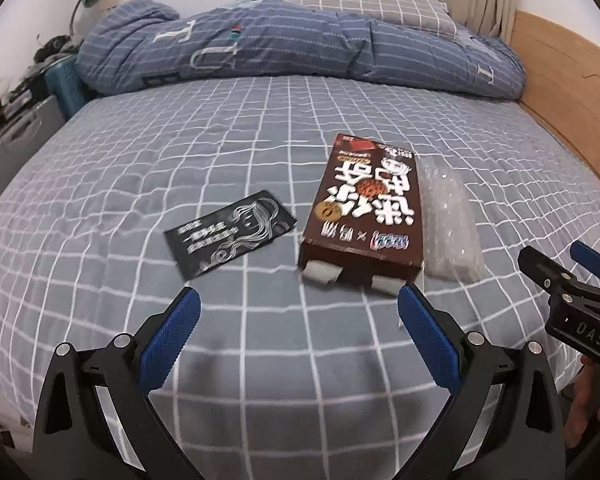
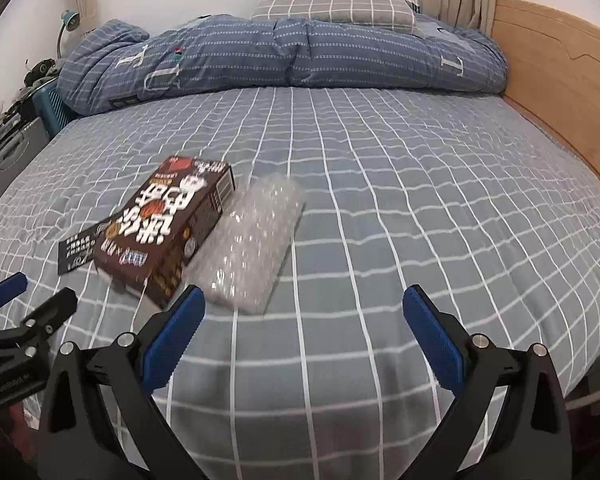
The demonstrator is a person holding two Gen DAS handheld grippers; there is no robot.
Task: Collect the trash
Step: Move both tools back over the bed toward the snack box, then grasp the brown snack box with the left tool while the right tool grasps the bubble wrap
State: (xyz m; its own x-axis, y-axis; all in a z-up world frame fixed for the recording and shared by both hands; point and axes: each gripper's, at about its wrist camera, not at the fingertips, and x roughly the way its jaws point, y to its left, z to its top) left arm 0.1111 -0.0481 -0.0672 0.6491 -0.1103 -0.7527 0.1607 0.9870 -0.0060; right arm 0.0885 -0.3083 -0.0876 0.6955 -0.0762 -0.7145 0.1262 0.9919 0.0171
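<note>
Grey checked bedsheet underneath, bare and roomy ahead of the right gripper, spread wide, holding nothing. Bubble wrap just past its left fingertip, touching the brown box; black sachet beyond, partly tucked behind the box. Left gripper likewise spread and empty, box edge right at its right fingertip. Wooden bed frame far right; folded quilt far ahead.

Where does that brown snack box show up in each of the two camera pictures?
Left wrist view: the brown box lies right of centre on the checked bedsheet, above the right blue pad.
Right wrist view: the brown box lies left of centre, above the left blue pad.
Shared landmark: the clear bubble wrap lies along the box's right side in both.
</note>
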